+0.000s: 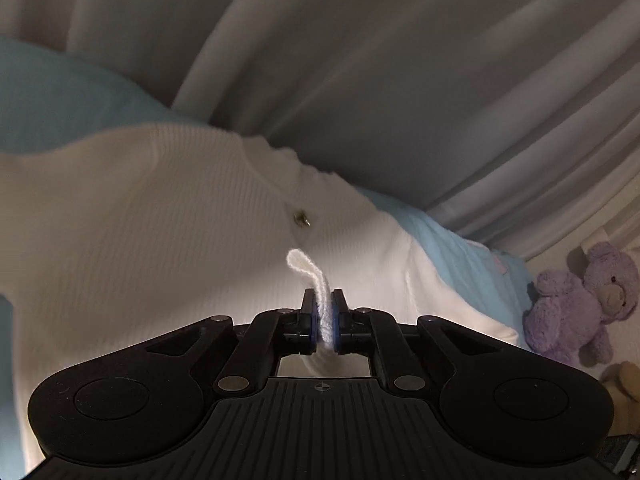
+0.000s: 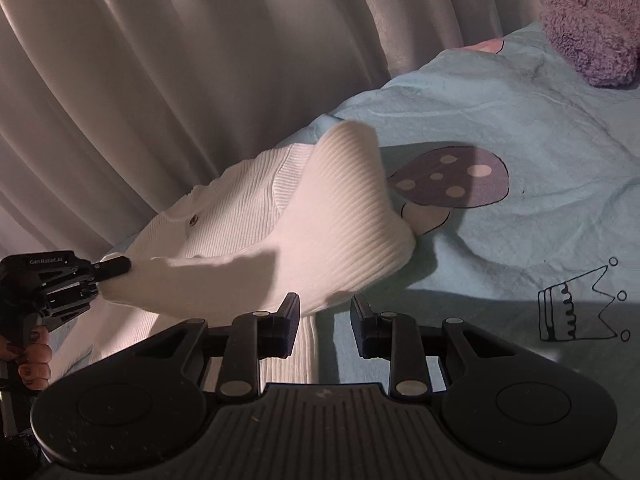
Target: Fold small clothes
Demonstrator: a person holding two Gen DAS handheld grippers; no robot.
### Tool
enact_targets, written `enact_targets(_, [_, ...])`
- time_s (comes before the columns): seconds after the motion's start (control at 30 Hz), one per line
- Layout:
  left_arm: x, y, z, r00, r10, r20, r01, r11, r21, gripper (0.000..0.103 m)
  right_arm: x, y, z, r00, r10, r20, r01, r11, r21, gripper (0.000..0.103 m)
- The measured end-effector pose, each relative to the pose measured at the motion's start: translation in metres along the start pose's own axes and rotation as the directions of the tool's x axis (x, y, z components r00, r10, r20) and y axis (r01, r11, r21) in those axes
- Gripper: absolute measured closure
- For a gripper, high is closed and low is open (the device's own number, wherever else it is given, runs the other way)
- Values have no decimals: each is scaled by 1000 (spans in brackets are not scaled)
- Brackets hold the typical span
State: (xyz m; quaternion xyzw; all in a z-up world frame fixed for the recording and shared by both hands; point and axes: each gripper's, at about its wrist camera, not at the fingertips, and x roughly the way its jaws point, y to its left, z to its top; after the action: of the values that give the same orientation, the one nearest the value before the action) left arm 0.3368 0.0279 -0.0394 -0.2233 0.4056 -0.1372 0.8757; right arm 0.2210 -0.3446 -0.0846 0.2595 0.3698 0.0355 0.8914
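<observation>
A white ribbed knit top with a small metal button lies on a light blue bedsheet printed with a grey spotted mushroom. Taking that mushroom as the landmark: the top lies just beside it, on the curtain side, and one fold of the knit covers the edge of the mushroom's stem. A black outline drawing of a crown sits on the sheet well apart from the mushroom, on the side away from the curtain. A fluffy purple teddy bear rests at the far corner of the sheet beyond the mushroom, against the pale grey pleated curtain.

The left gripper is clenched on a thin edge of the white top, the cloth pinched flat between its two pads; in the right wrist view it holds a corner of the top raised off the sheet, with a person's hand on its handle. The right gripper stands with its jaws parted; a ribbed strip of the top runs beside its left finger, and I cannot tell whether it touches
</observation>
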Motion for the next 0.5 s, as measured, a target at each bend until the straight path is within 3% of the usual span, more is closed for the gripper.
enact_targets(0.1, [-14, 20, 13, 982, 176, 70, -179, 983, 49, 94, 3, -6, 11, 1000, 27, 2, -27, 998, 50, 75])
enact_targets(0.13, [-15, 28, 15, 977, 200, 69, -203, 979, 36, 94, 6, -7, 12, 999, 36, -2, -36, 997, 61, 74])
enact_targets(0.33, [-23, 63, 15, 983, 175, 45, -173, 983, -60, 94, 37, -6, 13, 986, 154, -57, -141, 971, 192, 63])
enact_targets(0.5, [-33, 58, 26, 973, 202, 109, -199, 979, -38, 94, 60, -19, 16, 990, 140, -8, -127, 919, 372, 59])
